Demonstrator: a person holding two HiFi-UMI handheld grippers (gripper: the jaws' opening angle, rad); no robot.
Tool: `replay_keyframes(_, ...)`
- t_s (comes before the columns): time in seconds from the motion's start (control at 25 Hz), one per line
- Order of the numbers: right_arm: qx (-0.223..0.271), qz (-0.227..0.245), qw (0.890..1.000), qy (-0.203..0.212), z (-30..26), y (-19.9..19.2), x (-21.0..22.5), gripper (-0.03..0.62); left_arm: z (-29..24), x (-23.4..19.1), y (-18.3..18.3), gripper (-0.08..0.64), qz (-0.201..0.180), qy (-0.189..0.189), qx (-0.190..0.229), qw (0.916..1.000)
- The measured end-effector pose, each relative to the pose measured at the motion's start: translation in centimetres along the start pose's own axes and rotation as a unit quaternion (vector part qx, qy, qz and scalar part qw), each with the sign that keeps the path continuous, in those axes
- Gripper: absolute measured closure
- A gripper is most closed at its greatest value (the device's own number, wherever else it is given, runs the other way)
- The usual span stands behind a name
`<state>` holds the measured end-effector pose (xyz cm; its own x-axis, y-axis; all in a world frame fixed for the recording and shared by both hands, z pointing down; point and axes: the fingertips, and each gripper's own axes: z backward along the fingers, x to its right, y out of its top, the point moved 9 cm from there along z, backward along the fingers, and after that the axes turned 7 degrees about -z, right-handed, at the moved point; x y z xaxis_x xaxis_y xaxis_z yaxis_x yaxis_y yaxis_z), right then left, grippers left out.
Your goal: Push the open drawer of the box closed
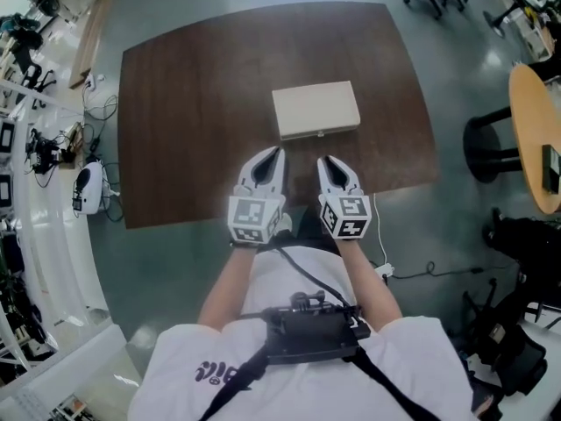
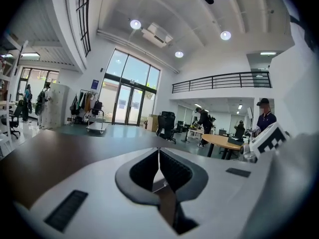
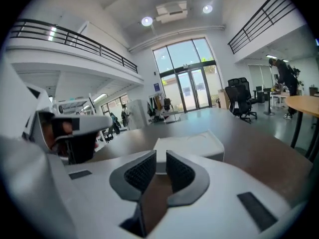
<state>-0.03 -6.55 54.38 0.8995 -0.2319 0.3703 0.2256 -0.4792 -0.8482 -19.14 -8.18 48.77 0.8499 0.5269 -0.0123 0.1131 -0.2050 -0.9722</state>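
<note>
Left tongs [image 1: 277, 153] (closed, empty) near box [image 1: 316, 108]

The bench [image 1: 175, 103] was dark brown wood-grain, matt with a faint sheen. The box [image 1: 316, 105] looked smooth, matt and pale cream; whether wood or plastic could not be told. The left gripper [image 1: 277, 152] and right gripper [image 1: 323, 160] had smooth white plastic shells, their fingers [image 3: 139, 172] dark grey and finely ribbed. The floor [image 1: 456, 51] was glossy grey-green.
</note>
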Motion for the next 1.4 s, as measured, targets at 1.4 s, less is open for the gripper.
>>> replay_keyframes(1.4,0.134,0.102,0.985,-0.03,9.4,7.4,-10.2,0.588,7.6,2.2,5.7,0.546,-0.016,-0.014,0.066,0.9976)
